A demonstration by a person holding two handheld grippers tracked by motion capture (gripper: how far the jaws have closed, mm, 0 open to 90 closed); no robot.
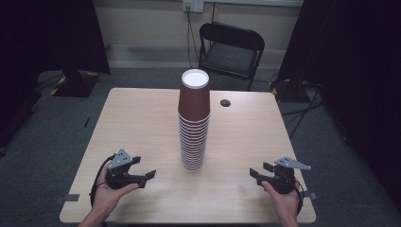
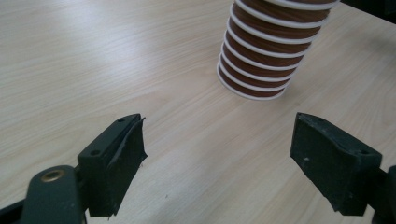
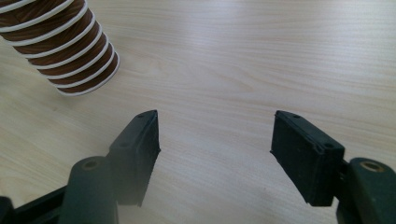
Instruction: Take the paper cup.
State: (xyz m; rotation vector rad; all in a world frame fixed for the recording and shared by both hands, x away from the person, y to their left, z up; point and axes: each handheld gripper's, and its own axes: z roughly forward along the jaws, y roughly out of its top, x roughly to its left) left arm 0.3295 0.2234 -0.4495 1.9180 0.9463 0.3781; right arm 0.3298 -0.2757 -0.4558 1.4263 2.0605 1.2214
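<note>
**Cup stack ahead of both sets of jaws, nothing gripped**

Stack of brown paper cups, upside down, white rims banding the lower part, stands upright on the wooden table. Left gripper: jaws spread wide, empty; in its own view the stack's base sits ahead of the gap, toward the right-hand jaw, apart from both. Right gripper: jaws likewise released, bare tabletop between them; stack base ahead and beyond the left-hand jaw, clear of it. Black folding chair past the table's far edge.
</note>
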